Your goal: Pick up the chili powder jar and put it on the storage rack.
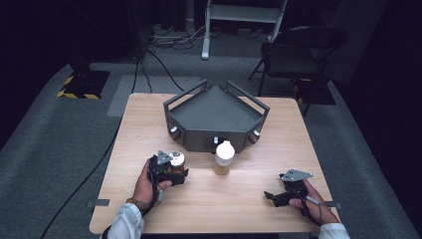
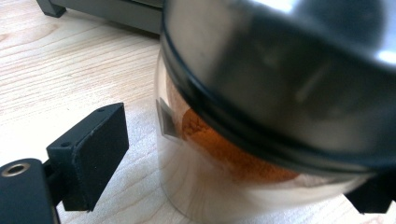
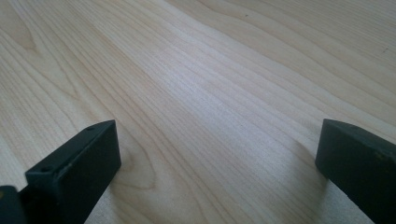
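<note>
Near the desk's left front: left gripper (image 1: pixel 175 169) set around a small clear glass spice jar (image 2: pixel 219 154) with a brushed-metal lid and orange powder inside.
Step in hand: closing on the jar, by judgement; grasp not yet made.
Left jaws: released, one black pad (image 2: pixel 93 154) standing apart from the glass, the other barely seen past the jar's far side.
Jar's place: upright on the light wooden desk (image 1: pixel 239 199), between the jaws, just in front of the dark grey angular metal tray (image 1: pixel 215 115).
Next move: squeeze until both pads bite below the lid, then lift straight.
Right gripper (image 1: pixel 278 195): jaws released, nothing between, resting low over bare wood.
Nearby: white-capped bottle (image 1: pixel 224 157) of tan contents, right of the jar.
</note>
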Demonstrator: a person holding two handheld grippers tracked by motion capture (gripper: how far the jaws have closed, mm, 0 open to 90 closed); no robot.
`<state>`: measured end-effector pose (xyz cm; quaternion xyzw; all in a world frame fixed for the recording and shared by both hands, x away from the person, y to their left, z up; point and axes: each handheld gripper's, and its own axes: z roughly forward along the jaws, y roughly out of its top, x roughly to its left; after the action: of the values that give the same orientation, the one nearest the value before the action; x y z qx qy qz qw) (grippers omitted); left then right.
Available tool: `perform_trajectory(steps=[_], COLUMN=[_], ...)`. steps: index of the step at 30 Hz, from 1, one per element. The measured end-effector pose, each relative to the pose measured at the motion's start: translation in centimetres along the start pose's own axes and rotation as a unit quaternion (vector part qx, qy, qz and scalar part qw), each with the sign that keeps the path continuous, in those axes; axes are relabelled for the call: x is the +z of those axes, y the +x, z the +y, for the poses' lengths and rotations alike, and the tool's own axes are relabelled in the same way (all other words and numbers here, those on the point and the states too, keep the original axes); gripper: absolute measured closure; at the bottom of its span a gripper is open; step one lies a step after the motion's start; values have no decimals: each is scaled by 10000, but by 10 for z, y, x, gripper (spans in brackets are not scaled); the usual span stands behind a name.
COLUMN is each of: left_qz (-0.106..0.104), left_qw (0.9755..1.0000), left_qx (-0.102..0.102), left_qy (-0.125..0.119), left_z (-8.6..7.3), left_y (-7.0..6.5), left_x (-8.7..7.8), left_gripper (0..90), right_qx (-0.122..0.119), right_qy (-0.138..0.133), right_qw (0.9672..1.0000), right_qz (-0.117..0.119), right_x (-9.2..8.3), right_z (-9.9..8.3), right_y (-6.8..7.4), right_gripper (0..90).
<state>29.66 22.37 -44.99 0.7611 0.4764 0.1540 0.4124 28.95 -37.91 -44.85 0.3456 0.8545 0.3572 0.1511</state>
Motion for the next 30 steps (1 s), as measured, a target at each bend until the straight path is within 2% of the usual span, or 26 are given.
perform_trajectory(steps=[3, 6, 8, 16, 24, 30], left_qz=[-15, -139, -133, -29, 46, 21], left_qw=[10000, 9999, 9998, 9993, 9990, 9988], left_qx=[59, 99, 176, 358, 438, 496], left_qy=[-39, -5, 28, 116, 40, 20], left_z=[1, 2, 4, 9, 11, 17], left_y=[-1, 3, 2, -3, -5, -4], left_x=[1, 2, 1, 0, -5, -10], left_gripper=[144, 226, 256, 281, 296, 299], right_qx=[1, 0, 0, 1, 1, -1], right_qy=[0, 0, 0, 0, 0, 0], right_qw=[10000, 10000, 10000, 10000, 10000, 10000], right_qz=[-1, 0, 0, 0, 0, -1], right_x=[0, 0, 0, 0, 0, 0], right_z=[0, 0, 0, 0, 0, 0], right_y=[0, 0, 0, 0, 0, 0], right_gripper=[0, 0, 0, 0, 0, 0])
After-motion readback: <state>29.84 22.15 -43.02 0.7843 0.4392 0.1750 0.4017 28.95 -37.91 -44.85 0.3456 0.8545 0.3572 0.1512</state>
